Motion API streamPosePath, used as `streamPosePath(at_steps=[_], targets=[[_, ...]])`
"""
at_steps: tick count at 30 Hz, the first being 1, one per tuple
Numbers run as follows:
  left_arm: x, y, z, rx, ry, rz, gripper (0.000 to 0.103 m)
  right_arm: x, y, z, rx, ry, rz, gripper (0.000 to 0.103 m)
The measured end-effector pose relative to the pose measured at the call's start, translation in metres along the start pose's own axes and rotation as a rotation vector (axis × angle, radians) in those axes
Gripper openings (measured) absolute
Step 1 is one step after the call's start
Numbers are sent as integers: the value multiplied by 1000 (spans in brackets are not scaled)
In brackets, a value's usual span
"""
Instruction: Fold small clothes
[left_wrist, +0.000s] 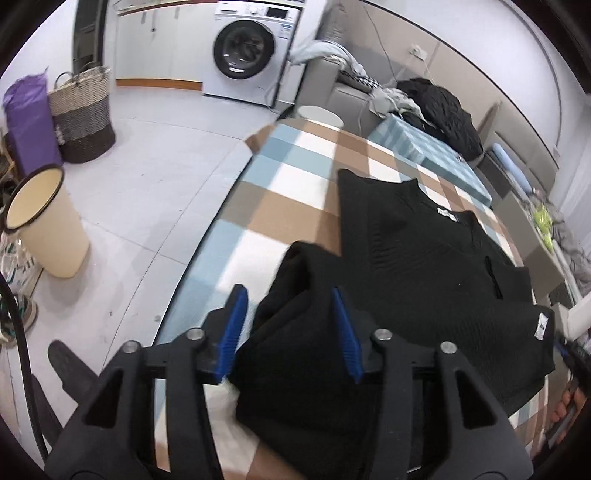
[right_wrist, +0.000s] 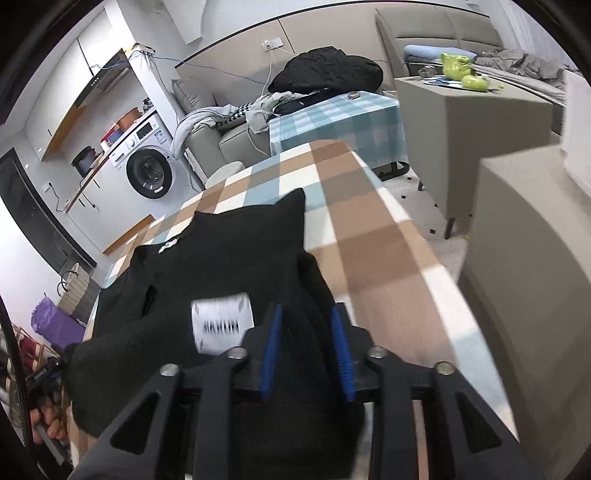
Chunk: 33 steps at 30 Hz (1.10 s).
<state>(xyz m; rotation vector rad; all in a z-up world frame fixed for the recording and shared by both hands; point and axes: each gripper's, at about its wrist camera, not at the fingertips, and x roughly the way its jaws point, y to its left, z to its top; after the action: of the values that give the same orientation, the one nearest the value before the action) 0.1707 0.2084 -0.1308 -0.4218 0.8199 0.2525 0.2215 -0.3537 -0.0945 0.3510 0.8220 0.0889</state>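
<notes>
Left gripper (left_wrist: 291, 332): jaws parted, a bunched fold of the black knit top (left_wrist: 424, 266) sits between the blue pads (left_wrist: 234, 332) but the pads don't look pressed on it, so released, cloth just draped there. Right gripper (right_wrist: 306, 350): same picture, jaws apart with the hem corner lying in the gap, no squeeze visible.

Top lies spread on the checked tablecloth (left_wrist: 295, 173), neckline away from the person, near hem humped up toward both grippers. White tag (right_wrist: 221, 321) shows near the right gripper.

Handling, as a judgement: light, soft ribbed knit, limp, no stiffness, so it will sag and bunch wherever unsupported. Not fragile, not slick; the cloth under it may drag. Best hold: pinch both hem corners or side seams, through both layers, keep tension between grippers.
</notes>
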Motion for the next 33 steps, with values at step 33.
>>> streamPosePath(at_steps=[33], targets=[[-41, -8, -55, 54, 91, -56, 56, -17, -7, -38, 24, 88, 191, 56]])
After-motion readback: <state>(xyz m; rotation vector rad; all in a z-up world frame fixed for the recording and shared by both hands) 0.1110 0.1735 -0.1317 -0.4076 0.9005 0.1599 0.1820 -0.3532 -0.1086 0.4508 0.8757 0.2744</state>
